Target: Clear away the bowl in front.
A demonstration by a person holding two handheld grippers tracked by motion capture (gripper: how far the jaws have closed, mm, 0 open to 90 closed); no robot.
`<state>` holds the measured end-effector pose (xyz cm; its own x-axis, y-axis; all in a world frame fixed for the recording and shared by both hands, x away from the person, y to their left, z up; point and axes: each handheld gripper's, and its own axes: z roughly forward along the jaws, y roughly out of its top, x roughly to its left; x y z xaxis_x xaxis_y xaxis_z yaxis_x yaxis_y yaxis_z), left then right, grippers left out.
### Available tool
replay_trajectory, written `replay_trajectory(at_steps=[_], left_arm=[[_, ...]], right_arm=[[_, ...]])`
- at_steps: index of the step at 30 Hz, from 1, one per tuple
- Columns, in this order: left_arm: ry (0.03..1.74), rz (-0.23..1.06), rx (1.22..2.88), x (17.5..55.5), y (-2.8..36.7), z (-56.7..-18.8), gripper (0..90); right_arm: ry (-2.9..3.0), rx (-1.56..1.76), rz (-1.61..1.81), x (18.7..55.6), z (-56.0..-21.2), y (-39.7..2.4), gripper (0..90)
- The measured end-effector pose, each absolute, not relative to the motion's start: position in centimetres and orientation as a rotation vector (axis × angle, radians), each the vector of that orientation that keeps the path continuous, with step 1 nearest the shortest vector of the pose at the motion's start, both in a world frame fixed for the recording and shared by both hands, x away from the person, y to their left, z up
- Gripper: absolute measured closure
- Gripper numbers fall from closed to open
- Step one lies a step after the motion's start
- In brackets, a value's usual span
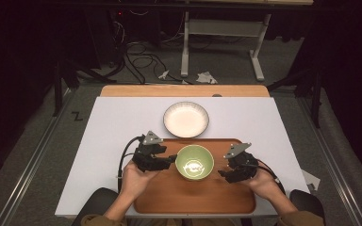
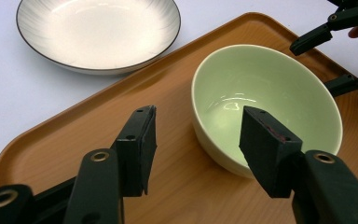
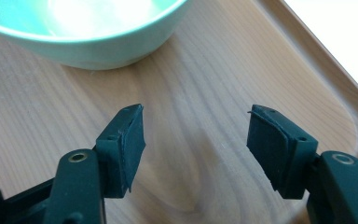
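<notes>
A pale green bowl (image 1: pixel 194 162) stands on a wooden tray (image 1: pixel 195 195), just in front of a white ribbed dish (image 1: pixel 186 119) that rests on the white mat. My left gripper (image 1: pixel 171 158) is at the bowl's left side and open. In the left gripper view, the green bowl's (image 2: pixel 270 88) near rim lies between the spread jaws of the left gripper (image 2: pixel 200 112), and neither pad presses on it. My right gripper (image 1: pixel 222 176) hovers open over the tray to the right of the bowl. In the right gripper view, the right gripper (image 3: pixel 196 109) has nothing but bare tray wood (image 3: pixel 205 60) between its jaws.
The white mat (image 1: pixel 108 141) covers a wooden table (image 1: pixel 184 90), with open mat on both sides of the tray. The tray's raised rim (image 3: pixel 335 84) curves close by the right gripper. Cables and a desk frame (image 1: pixel 221 28) are on the floor beyond the table.
</notes>
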<state>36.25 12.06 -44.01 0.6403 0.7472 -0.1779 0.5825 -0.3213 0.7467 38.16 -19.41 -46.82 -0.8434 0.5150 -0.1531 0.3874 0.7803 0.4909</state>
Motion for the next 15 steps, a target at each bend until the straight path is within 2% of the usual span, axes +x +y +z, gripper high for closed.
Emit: replay_trajectory(at_steps=[15], left_arm=[[1.062,0.267,2.038,36.29,12.23,-45.05,45.9]], right_arm=[[2.694,0.701,0.653,38.13,-46.83,-19.38,36.8]])
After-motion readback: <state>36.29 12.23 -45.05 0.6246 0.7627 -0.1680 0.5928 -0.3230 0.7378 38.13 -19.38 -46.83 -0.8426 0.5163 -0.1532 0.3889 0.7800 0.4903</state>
